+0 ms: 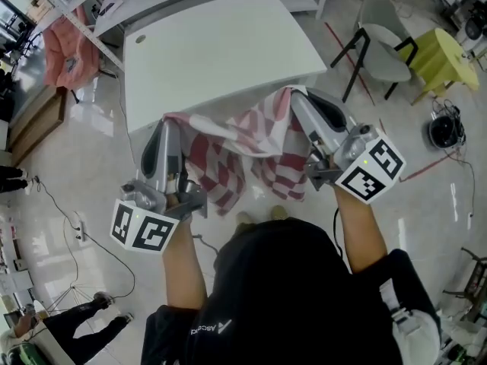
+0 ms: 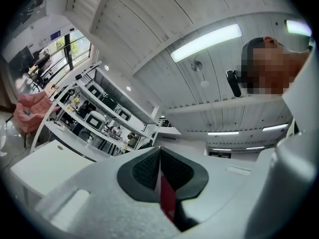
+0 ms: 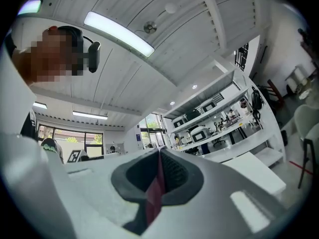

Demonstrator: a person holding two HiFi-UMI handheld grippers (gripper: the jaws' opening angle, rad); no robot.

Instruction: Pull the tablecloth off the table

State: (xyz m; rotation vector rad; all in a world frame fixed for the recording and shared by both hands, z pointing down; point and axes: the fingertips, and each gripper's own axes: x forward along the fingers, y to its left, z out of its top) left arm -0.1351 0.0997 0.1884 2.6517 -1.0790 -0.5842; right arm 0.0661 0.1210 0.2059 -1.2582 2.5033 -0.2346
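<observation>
Bright ceiling strip lights (image 2: 207,42); fisheye-warped, dark-vignetted edges

Two grippers: left gripper (image 1: 169,122), right gripper (image 1: 294,95). One cloth (image 1: 236,147), one bench (image 1: 221,44), one yellow table (image 1: 441,55).

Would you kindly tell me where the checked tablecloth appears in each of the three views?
Head view: centre, tablecloth hanging at the table's near edge, between left tool and right tool.
Left gripper view: bottom centre, a red sliver pinched between the jaws.
Right gripper view: bottom centre, likewise.
Shared landmark: the white table.
</observation>
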